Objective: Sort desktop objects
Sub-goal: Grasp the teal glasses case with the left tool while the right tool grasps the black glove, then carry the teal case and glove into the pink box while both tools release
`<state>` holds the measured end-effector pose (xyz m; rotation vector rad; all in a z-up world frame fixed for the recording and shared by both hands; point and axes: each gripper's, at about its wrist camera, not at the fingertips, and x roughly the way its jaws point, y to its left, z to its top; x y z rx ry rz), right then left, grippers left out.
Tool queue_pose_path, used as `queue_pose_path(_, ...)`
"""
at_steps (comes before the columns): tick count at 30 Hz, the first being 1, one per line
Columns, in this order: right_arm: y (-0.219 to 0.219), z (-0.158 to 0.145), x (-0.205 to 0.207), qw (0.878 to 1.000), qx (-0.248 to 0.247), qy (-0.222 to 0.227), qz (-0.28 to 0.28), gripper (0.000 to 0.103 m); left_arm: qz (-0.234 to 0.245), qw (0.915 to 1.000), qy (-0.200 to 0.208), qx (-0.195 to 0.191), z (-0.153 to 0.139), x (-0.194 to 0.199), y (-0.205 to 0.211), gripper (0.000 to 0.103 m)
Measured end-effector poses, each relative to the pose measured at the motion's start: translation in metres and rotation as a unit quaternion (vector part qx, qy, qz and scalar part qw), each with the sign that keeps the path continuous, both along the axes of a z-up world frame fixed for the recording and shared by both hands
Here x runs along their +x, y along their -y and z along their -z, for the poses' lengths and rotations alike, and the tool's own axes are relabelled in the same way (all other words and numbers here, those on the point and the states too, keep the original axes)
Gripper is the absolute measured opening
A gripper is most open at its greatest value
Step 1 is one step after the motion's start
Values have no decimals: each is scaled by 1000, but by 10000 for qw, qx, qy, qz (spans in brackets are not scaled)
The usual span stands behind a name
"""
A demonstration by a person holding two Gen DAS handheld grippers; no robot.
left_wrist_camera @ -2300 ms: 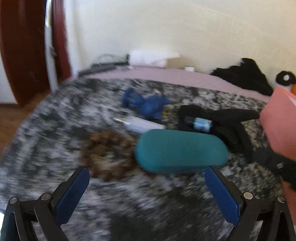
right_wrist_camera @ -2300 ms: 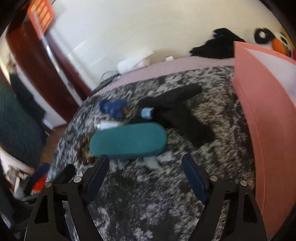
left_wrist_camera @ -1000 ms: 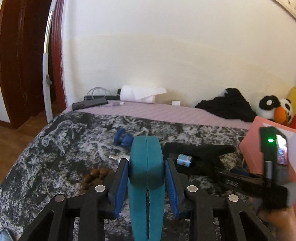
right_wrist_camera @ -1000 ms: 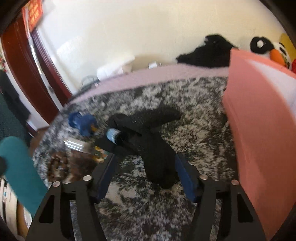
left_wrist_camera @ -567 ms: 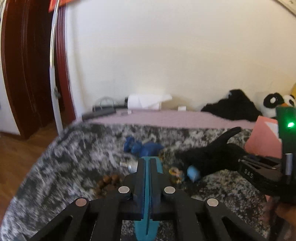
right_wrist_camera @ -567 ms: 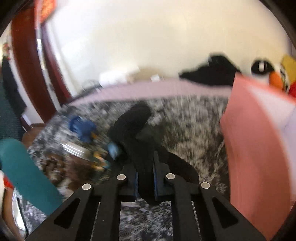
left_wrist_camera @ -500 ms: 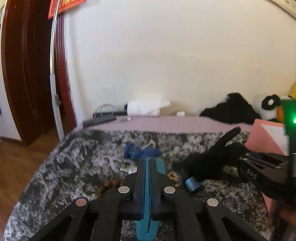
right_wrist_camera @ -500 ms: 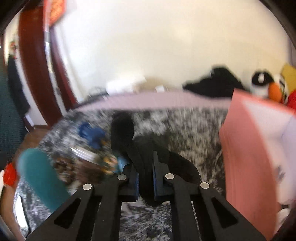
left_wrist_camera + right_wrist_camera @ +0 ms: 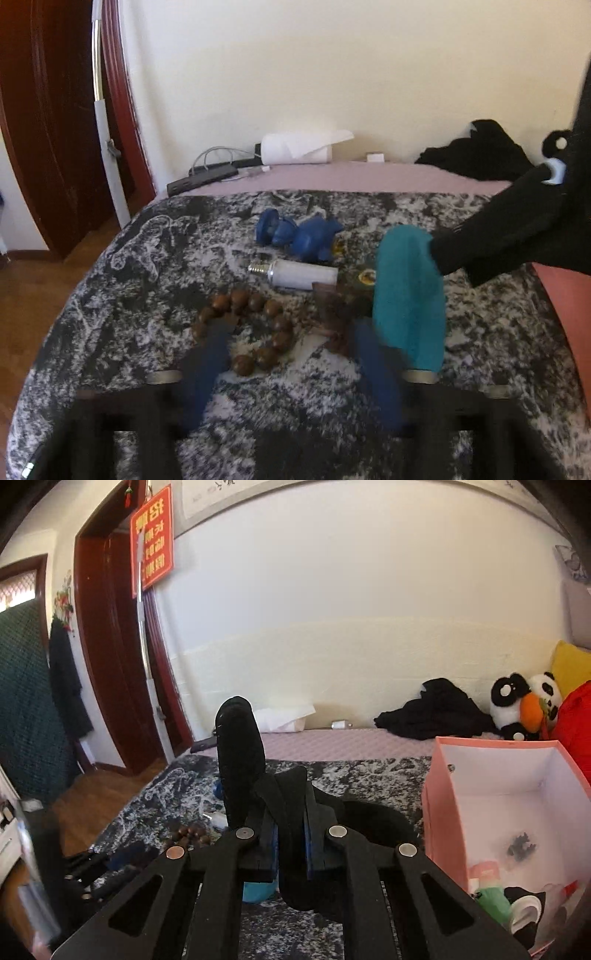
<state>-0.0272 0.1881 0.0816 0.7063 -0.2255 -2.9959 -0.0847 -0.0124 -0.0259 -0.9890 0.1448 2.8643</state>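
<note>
In the left wrist view my left gripper (image 9: 291, 369) is blurred and its jaws are opening, with nothing between the pads. The teal glasses case (image 9: 406, 295) stands tilted just right of the right finger, on the mottled grey blanket (image 9: 147, 295). My right gripper (image 9: 288, 834) is shut on a black glove (image 9: 240, 757), lifted clear of the blanket with one glove finger sticking up. That glove (image 9: 517, 229) hangs in from the right of the left wrist view. A pink box (image 9: 439, 794) stands open to the right of the right gripper.
Beyond the left gripper lie a wooden bead bracelet (image 9: 251, 325), a silver bulb-like tube (image 9: 295, 275) and a blue toy (image 9: 295, 236). The pink box holds several small items. Black clothing (image 9: 432, 709) and a panda plush (image 9: 517, 705) lie at the back.
The left gripper's jaws went from shut on the teal case to apart, and the case now stands beside the right finger. The right gripper closed on the glove and raised it.
</note>
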Motion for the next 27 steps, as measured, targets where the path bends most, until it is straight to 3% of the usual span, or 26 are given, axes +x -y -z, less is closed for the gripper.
queue_pose_path(4, -19, -3, 2, 9996, 31, -90, 262, 9, 392, 9992, 42, 62, 8, -12, -34, 77)
queue_pose_path(9, -51, -3, -1, 9983, -275, -100, 508, 9, 787, 9955, 366, -378, 46, -42, -87, 87)
queue_pose_path(13, -69, -2, -4, 9975, -428, -60, 566, 9, 651, 9924, 728, -745, 79, -70, -112, 88)
queue_pose_path(15, -74, -2, -6, 9972, -470, -57, 587, 9, 386, 9918, 720, -986, 89, -75, -115, 66)
queue_pose_path(17, -80, -3, -9, 9968, -512, -54, 607, 10, 489, 9917, 693, -968, 86, -72, -115, 61)
queue_pose_path(20, -80, -4, -10, 9967, -548, -84, 597, 10, 546, 9955, 572, -518, 59, -61, -104, 41)
queue_pose_path(22, -77, -6, -9, 9968, -544, -109, 568, 10, 567, 9972, 496, -44, 37, -53, -92, 40)
queue_pose_path(27, -65, -12, 1, 9976, -435, -183, 504, 10, 714, 9973, 65, 177, -6, -20, -86, 39)
